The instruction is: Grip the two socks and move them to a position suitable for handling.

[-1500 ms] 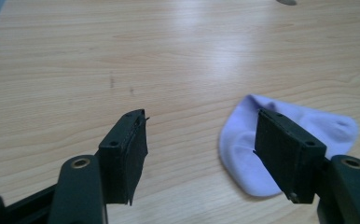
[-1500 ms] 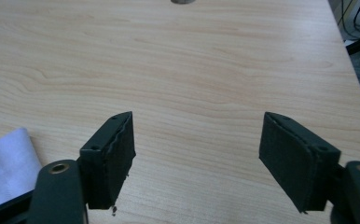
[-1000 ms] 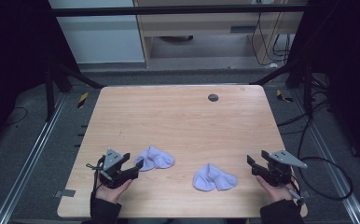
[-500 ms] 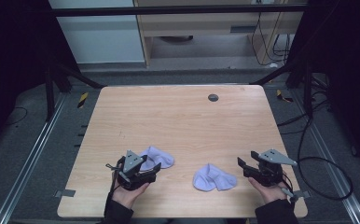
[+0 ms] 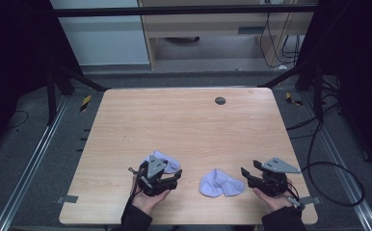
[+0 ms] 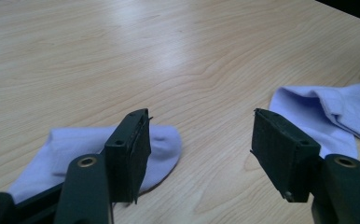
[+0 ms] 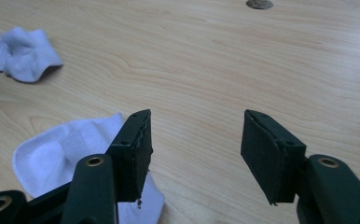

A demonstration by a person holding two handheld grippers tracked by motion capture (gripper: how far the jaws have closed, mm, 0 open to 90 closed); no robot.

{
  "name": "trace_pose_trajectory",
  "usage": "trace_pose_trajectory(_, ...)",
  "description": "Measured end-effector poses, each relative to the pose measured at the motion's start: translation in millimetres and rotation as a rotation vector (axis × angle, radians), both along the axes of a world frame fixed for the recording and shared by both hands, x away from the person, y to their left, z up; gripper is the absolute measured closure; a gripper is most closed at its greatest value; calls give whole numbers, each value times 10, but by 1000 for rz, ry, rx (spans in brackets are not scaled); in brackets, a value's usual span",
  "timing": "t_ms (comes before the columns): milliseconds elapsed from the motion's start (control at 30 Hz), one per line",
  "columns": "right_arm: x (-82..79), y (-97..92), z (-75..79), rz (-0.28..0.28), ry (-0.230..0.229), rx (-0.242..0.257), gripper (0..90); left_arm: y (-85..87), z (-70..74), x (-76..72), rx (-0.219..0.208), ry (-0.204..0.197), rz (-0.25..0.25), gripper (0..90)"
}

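Two pale lilac fabric socks lie crumpled on the light wooden table (image 5: 184,120), both toward its 6 o'clock edge. The left sock (image 5: 167,161) sits at about 7 o'clock on the tabletop; the right sock (image 5: 221,183) lies at about 5 o'clock, well apart from the first.

The left gripper (image 5: 175,179), black with a grey three-cornered plate on top, is held in a person's left hand (image 5: 148,199) just at the 6 o'clock side of the left sock. Its own view shows the jaws spread wide with bare wood between them; the left sock (image 6: 66,151) lies behind and beside one jaw, and the other sock (image 6: 329,114) lies at 2 o'clock. Nothing is gripped.

The right gripper (image 5: 247,173), of the same make, is held in the person's right hand (image 5: 271,198) at 3 o'clock of the right sock, jaws pointing toward it. Its jaws have just been closing a little yet stand well apart, with only tabletop between them; the right sock (image 7: 61,156) lies beside one jaw, not between the pads.

One small dark round disc (image 5: 220,100) sits in the tabletop near 12 o'clock.

No brand, label or writing can be read on the socks, grippers or table.
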State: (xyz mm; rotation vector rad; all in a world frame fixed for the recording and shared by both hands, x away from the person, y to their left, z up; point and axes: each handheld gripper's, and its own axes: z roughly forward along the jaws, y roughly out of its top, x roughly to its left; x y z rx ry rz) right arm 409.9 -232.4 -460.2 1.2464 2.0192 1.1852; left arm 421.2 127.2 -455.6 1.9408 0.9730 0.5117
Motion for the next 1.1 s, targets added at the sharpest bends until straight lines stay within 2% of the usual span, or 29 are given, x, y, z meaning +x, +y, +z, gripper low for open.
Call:
trace_pose_trajectory(300,-62,102,-15,43,12,-6,473,-259,-56,-11,6,18,-39,384)
trace_pose_trajectory(533,-131,183,-26,74,34,-1,507,-416,-114,-38,30,29,-62,405)
trace_pose_trajectory(733,-159,211,-67,88,49,-14,537,-498,-158,-61,46,36,-82,420)
trace_pose_trajectory(1100,-212,273,-169,127,85,-35,579,-675,-319,-85,84,77,-118,455)
